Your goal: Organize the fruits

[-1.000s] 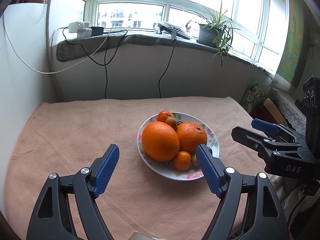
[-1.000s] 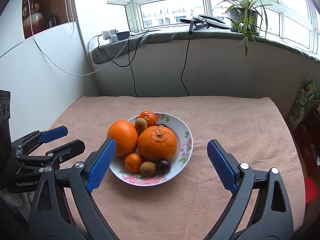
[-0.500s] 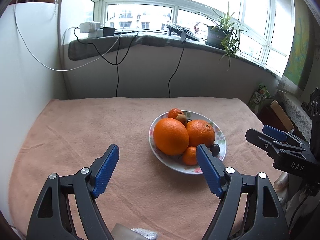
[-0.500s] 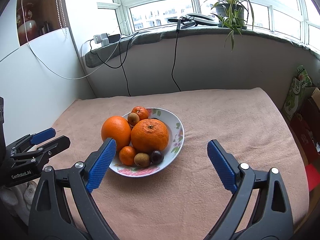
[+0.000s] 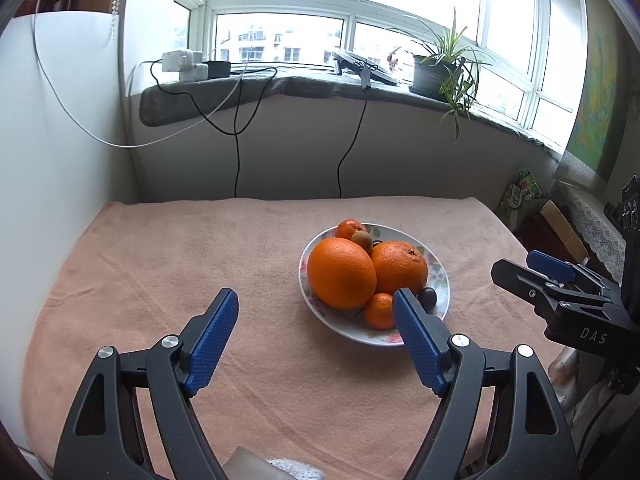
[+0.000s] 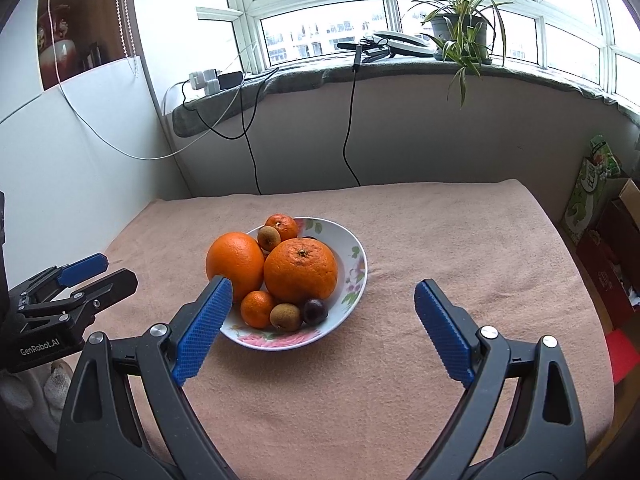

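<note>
A white floral bowl (image 5: pixel 438 280) (image 6: pixel 356 264) sits on the pink cloth and holds two big oranges (image 5: pixel 342 274) (image 6: pixel 300 270), small tangerines (image 6: pixel 256 308), brownish little fruits (image 6: pixel 285 316) and a dark plum (image 6: pixel 315 311). My left gripper (image 5: pixel 316 336) hovers open in front of the bowl, slightly left of it, with nothing between its blue pads. My right gripper (image 6: pixel 320 328) stands wide open, its left pad near the bowl's front rim, its jaws empty. Each gripper shows at the other view's edge.
The pink cloth (image 6: pixel 400 400) covers the table (image 5: pixel 160 264). A white wall panel (image 5: pixel 52 140) borders its left side. Behind runs a windowsill with chargers, cables and a potted plant (image 6: pixel 460 32). Boxes and a green bag (image 6: pixel 592 192) stand off the right edge.
Both views have swung a little, so the bowl sits further right in the left wrist view and slightly lower in the right wrist view. The fruits and bowl have not moved.
</note>
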`<state>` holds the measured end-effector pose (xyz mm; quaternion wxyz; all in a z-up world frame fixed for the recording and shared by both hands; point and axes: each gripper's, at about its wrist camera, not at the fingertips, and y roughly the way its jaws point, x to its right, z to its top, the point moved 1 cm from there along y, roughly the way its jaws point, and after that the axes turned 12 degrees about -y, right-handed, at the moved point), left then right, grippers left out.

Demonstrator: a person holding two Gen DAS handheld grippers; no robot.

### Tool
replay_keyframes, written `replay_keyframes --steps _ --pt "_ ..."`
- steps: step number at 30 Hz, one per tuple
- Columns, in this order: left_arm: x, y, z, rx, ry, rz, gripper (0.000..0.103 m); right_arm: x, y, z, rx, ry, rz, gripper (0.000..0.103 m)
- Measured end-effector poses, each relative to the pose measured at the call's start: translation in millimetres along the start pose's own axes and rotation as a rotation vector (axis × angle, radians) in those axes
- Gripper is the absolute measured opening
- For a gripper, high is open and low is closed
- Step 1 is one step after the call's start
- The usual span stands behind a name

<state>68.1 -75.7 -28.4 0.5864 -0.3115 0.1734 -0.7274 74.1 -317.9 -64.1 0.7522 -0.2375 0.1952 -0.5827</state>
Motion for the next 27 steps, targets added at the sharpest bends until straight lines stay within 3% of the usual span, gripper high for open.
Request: replay_keyframes --steps 27 --pt "1.0 -0.2 0.6 0.011 0.011 0.001 0.079 4.4 7.7 -3.1 -0.026 0.011 -0.002 0.094"
